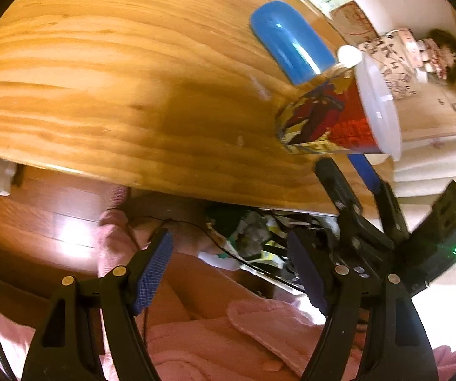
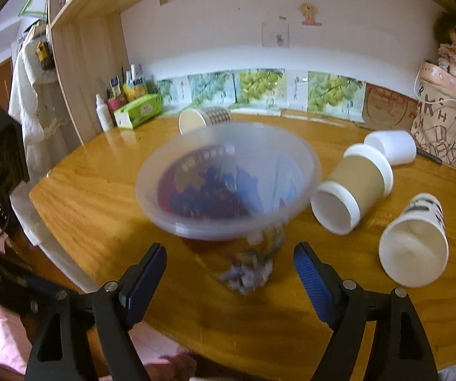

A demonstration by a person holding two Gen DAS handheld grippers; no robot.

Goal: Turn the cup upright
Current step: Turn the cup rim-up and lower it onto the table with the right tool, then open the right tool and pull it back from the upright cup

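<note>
I am reading both wrist views. The task's cup (image 2: 228, 181) is a translucent frosted plastic tumbler with a flared rim and a printed comic-style wrap in red, yellow and blue. In the right wrist view it is sitting just ahead of the right gripper (image 2: 229, 273), wide mouth tipped toward the lens, narrow base down by the wooden table (image 2: 107, 238); it is motion-blurred, so I cannot tell whether the base is touching the wood. The right gripper's ribbed blue pads are standing wide apart and are gripping nothing.

In the left wrist view the same cup is showing side-on at right, tilted, rim toward the right gripper's black body. The left gripper (image 1: 228, 273) is hanging off the table edge over pink fleece fabric (image 1: 228, 343), jaws likewise spread wide, empty.

Other items I am noting on the glossy grained tabletop: a kraft-sleeved paper cup (image 2: 352, 187) lying on its side, a white paper cup with dark print (image 2: 413, 244) also on its side, a small white cup (image 2: 391, 147) behind them, a banded paper cup (image 2: 204, 119) tipped over at the back, and a smooth blue cylinder (image 1: 291, 41) lying flat.
</note>
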